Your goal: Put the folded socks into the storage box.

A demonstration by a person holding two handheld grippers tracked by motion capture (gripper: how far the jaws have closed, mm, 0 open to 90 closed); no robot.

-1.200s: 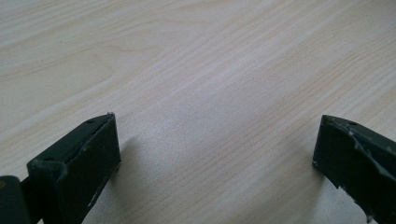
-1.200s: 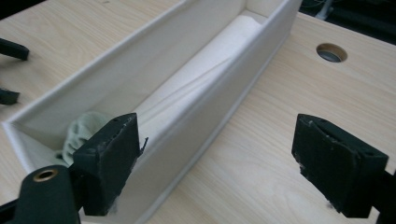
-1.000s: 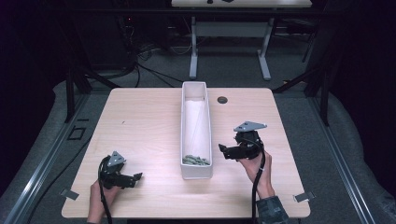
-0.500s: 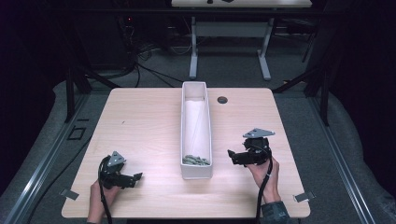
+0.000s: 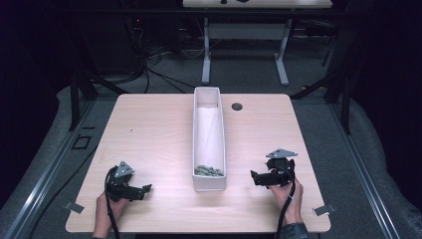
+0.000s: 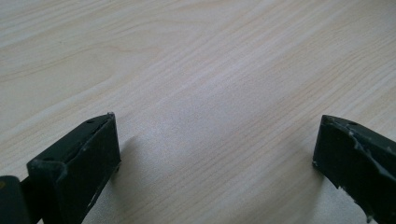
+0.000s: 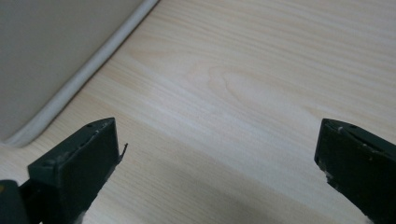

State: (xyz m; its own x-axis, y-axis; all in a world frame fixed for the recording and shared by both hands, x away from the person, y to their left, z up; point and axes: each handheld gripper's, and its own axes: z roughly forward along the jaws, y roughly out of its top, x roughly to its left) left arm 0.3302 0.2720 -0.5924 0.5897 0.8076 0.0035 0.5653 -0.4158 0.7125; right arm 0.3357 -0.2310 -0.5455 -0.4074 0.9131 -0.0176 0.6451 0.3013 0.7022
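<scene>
A long white tray (image 5: 210,183) runs down the middle of the wooden table (image 5: 149,129); a small heap of grey-green pieces (image 5: 209,171) lies at its near end. My left gripper (image 5: 145,189) rests low at the table's near left, open over bare wood (image 6: 217,140). My right gripper (image 5: 254,177) sits low to the right of the tray's near end and points toward it. Its jaws have just been opening and stand wide with nothing between them (image 7: 217,140). The tray's outer wall (image 7: 56,56) shows at the upper left of the right gripper view.
A black round grommet (image 5: 237,106) sits in the table right of the tray's far end. Dark floor, cables and the legs of another table (image 5: 206,55) lie beyond the far edge. Bare wood spreads on both sides of the tray.
The right gripper has come down and drifted toward the near right of the table, away from the tray. The left gripper has not moved.
</scene>
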